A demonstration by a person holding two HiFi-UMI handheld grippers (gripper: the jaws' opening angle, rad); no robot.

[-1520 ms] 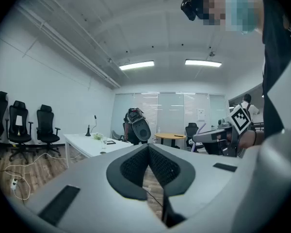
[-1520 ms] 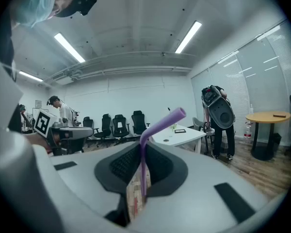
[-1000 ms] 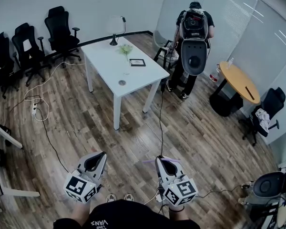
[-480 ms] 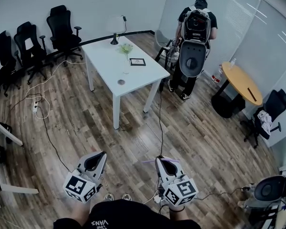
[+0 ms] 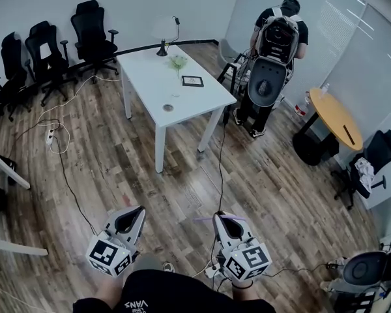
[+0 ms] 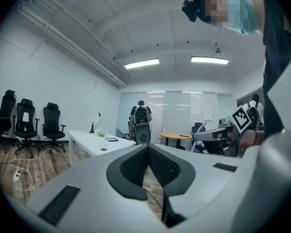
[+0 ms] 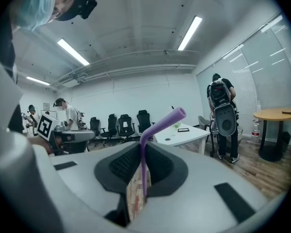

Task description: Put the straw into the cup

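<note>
My right gripper [image 5: 217, 216] [image 7: 141, 149] is shut on a purple bendy straw [image 7: 144, 171]; the straw's bent top [image 5: 205, 220] sticks out to the left of the jaws. My left gripper [image 5: 140, 210] [image 6: 148, 147] is shut with nothing in it. Both are held low over the wooden floor and point toward the white table [image 5: 150, 77] far ahead. A small clear cup [image 6: 106, 139] [image 7: 173, 130] stands on that table beside a green sprig [image 5: 178, 60].
A person with a backpack [image 5: 277, 44] stands at the table's far right corner. A round wooden table [image 5: 335, 116] is further right and black office chairs [image 5: 49, 51] line the left wall. Cables [image 5: 58, 162] trail over the floor. A lamp [image 5: 163, 31] and a dark frame [image 5: 193, 80] sit on the white table.
The head view has shifted a little, so the table and the standing person sit slightly further right and higher. Both grippers keep their pose, with the straw still gripped.
</note>
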